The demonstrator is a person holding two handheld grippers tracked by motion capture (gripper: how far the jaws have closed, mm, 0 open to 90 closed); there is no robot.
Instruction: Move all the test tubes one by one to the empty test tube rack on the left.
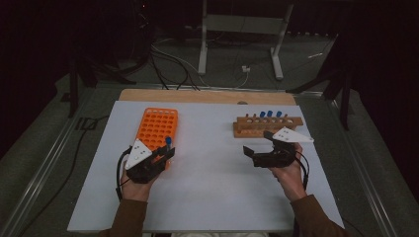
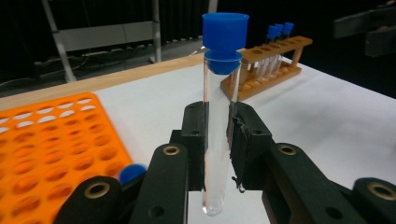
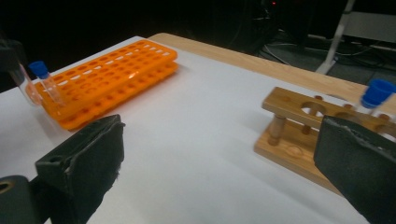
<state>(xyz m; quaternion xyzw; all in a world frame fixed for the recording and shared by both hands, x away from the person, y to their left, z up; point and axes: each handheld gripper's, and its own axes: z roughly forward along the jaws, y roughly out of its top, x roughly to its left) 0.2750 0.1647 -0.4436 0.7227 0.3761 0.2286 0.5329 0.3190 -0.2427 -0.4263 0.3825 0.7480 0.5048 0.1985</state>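
Unmarked blue-capped tube, plain orange rack

Dim room, dark bkgd; white table evenly lit; right gripper view slightly blurred.

White table top – orange rack left, wooden rack right – well apart

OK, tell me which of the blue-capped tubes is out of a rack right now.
The test tube clamped upright in the left claw, beside the orange rack. The other capped tubes stand in the wooden rack.
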